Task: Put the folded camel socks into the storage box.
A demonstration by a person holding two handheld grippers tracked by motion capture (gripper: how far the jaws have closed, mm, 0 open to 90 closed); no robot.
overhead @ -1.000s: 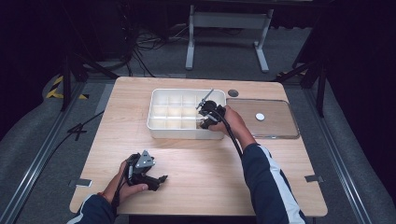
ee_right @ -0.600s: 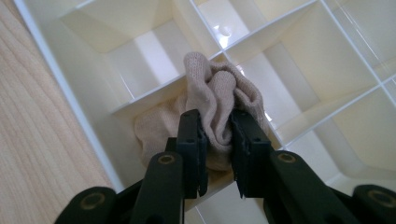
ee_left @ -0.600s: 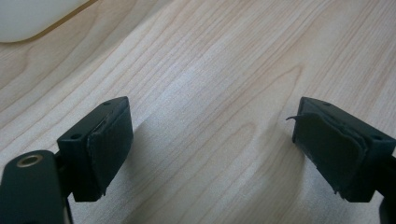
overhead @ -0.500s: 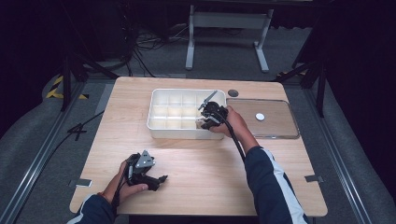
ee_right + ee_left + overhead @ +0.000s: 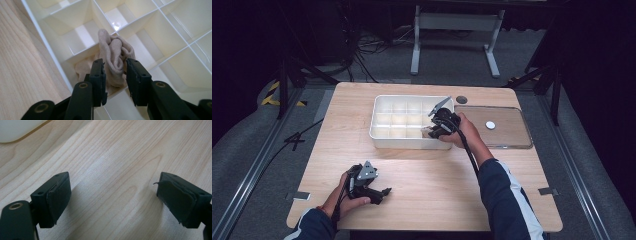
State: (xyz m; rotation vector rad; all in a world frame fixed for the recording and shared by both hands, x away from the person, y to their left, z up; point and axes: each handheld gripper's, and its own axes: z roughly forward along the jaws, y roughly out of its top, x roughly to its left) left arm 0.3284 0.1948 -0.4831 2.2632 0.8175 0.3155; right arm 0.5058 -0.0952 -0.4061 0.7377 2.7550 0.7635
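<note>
From the high view, the white box (image 5: pixel 409 121) with many little rooms sat in the middle of the bench (image 5: pixel 427 200), and its clear lid (image 5: pixel 507 131) lay flat just beside it, out of the way so things could go in. The right gripper (image 5: pixel 432 131) reached into the box's near right corner, while the left gripper (image 5: pixel 379 192) rested low on the bench, well apart (it had no job yet). In the left gripper view, its fingers (image 5: pixel 58 196) stood wide open over bare wood, holding nothing. In the right gripper view, the tan sock (image 5: pixel 113 60) was bunched up, partly down in one room by the near wall and partly draped over a divider. The right fingers (image 5: pixel 98 77) had just been opening, and the sock sat between them, likely being let go.
</note>
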